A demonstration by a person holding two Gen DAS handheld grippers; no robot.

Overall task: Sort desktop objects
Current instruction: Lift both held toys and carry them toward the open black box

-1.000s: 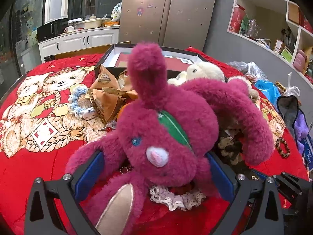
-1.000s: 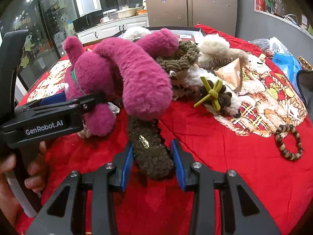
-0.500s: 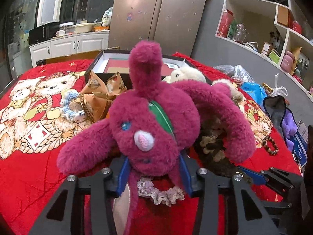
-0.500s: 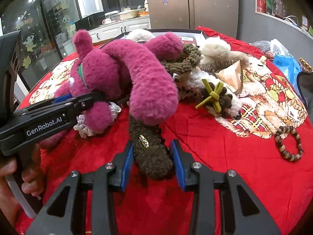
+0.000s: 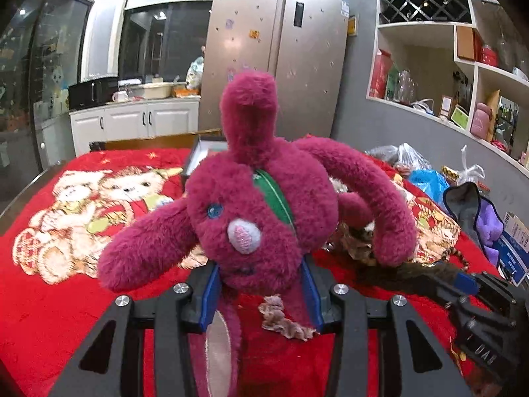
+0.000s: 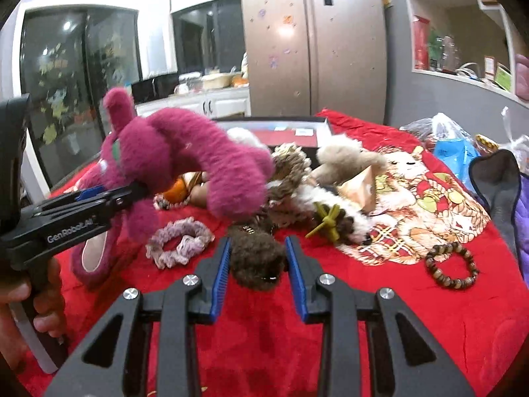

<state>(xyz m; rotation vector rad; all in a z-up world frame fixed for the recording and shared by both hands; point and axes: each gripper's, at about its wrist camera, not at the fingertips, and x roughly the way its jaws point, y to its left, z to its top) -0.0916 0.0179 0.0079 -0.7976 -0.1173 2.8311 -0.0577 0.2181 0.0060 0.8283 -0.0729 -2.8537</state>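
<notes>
Plush in both hands, operator! Your left gripper is clamped on the magenta rabbit at its lower face, both blue pads sunk into the fur, and the toy is clear of the red blanket, its long ears drooping to either side. Your right gripper is closing on the dark brown plush, which sits between the pads at its near end; the rest of it trails back into the pile beside the cream toy.

Here's where it could go sour. One rabbit ear hangs right over that brown plush, so if you lift both hands apart, fur may snag fur and drag the heap along. The brown toy is long and floppy: held only at its tip, its weight will likely pull it down and could slip it out of a soft squeeze. Watch the pink scrunchie lying just under the rabbit and the bead bracelet off to the right; a swinging ear or tail could sweep either across the blanket. The open box at the far edge looks like a probable drop spot, but the pile stands between you and it, so a low carry risks knocking the paper wrap and the green-tied toy about.
</notes>
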